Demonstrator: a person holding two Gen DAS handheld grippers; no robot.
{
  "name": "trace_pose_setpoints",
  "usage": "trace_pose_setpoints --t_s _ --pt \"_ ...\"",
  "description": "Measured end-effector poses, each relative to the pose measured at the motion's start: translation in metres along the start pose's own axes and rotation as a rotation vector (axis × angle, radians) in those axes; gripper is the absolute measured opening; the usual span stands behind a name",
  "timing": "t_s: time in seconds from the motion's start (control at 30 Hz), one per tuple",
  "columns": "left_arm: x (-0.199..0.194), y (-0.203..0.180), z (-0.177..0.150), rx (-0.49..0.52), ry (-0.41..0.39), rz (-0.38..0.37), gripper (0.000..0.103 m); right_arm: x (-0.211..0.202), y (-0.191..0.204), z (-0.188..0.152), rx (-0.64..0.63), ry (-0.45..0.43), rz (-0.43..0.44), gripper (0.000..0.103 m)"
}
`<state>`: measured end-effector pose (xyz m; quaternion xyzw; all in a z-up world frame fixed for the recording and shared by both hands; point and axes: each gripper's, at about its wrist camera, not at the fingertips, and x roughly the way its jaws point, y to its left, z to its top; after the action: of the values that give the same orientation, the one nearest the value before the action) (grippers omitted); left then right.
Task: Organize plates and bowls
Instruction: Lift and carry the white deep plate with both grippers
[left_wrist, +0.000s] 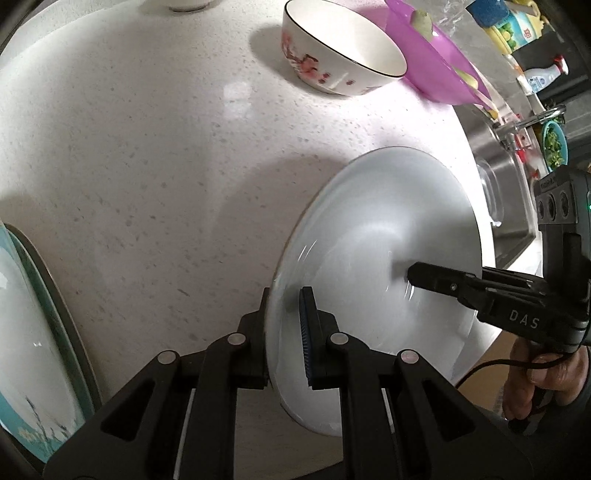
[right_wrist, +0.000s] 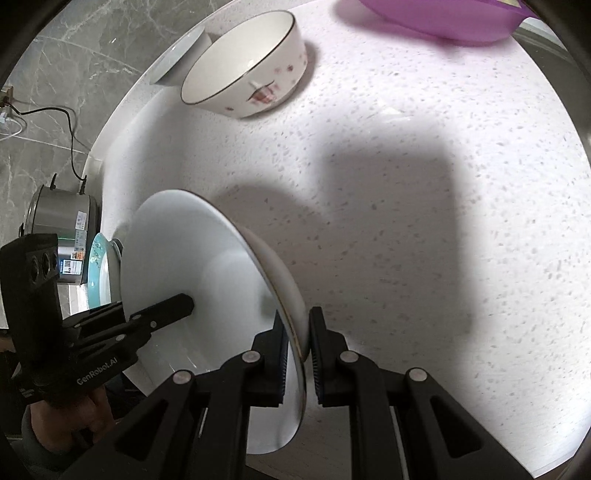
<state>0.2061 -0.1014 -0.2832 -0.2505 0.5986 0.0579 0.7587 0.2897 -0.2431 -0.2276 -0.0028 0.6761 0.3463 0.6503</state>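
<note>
Pointing steeply down, both tools, left (left_wrist: 286, 332) and right (right_wrist: 297, 354), clamp the white plate's (left_wrist: 369, 229) opposite rims.

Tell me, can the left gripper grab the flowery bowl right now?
Probably not yet. The left gripper is shut on the rim of the white plate, which the right gripper grips too. The flowery bowl sits across open countertop, so letting go comes first.

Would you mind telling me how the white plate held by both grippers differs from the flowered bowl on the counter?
The white plate is wide, shallow and plain; the flowered bowl is deep and narrow, with pink blossoms on its side. The plate is clamped at opposite rims by the left gripper and right gripper; nothing touches the bowl, which sits on the speckled counter. Both are white inside with a thin dark rim line.
</note>
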Motion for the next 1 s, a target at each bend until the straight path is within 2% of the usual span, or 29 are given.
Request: trace_pose_setpoints --t_s 0.13,0.23,0.27,0.3,0.33,0.37,0.4,0.43,0.5,0.57,0.73,0.77,0.83,0.93,1.0 --pt "0.005 0.012 0.006 -0.016 0.006 -0.014 0.012 0.002 -0.006 -0.003 0.008 -0.008 0.0 0.015" --pt "-0.001 0.024 0.005 -0.014 0.004 -0.031 0.019 0.002 -0.005 -0.005 0.014 -0.022 0.01 0.016" --pt "-0.005 0.025 0.005 -0.01 -0.004 -0.03 0.028 0.001 -0.005 -0.005 0.02 -0.029 0.008 0.017" --pt "-0.01 0.025 0.005 -0.004 -0.012 -0.026 0.037 -0.001 -0.005 -0.005 0.023 -0.038 0.007 0.029" --pt "-0.016 0.025 0.006 0.0 -0.024 -0.027 0.069 -0.005 -0.004 -0.006 0.025 -0.05 0.004 0.055" --pt "-0.023 0.025 0.007 0.0 -0.04 -0.031 0.091 -0.011 -0.006 -0.006 0.029 -0.067 0.002 0.067" --pt "-0.035 0.027 0.009 0.001 -0.059 -0.04 0.093 -0.019 -0.008 -0.006 0.032 -0.086 -0.005 0.078" --pt "-0.046 0.029 0.01 0.003 -0.068 -0.052 0.094 -0.027 -0.01 -0.005 0.03 -0.101 -0.021 0.078" --pt "-0.069 0.038 0.02 0.002 -0.08 -0.091 0.102 -0.048 -0.016 0.002 0.022 -0.137 -0.068 0.078" --pt "-0.09 0.051 0.036 -0.005 -0.111 -0.117 0.103 -0.071 -0.017 0.015 0.019 -0.19 -0.077 0.078" --pt "-0.145 0.097 0.11 -0.008 -0.304 -0.089 0.103 -0.124 0.018 0.077 -0.076 -0.351 0.028 0.078" --pt "-0.15 0.109 0.129 -0.011 -0.33 -0.059 0.103 -0.129 0.028 0.093 -0.097 -0.376 0.062 0.079" --pt "-0.151 0.126 0.161 -0.024 -0.334 -0.019 0.103 -0.13 0.051 0.128 -0.144 -0.412 0.127 0.082" --pt "-0.143 0.153 0.206 -0.07 -0.335 0.001 0.103 -0.11 0.076 0.186 -0.152 -0.41 0.109 0.082" --pt "-0.129 0.172 0.234 -0.092 -0.287 0.027 0.103 -0.088 0.089 0.218 -0.129 -0.38 0.113 0.079"
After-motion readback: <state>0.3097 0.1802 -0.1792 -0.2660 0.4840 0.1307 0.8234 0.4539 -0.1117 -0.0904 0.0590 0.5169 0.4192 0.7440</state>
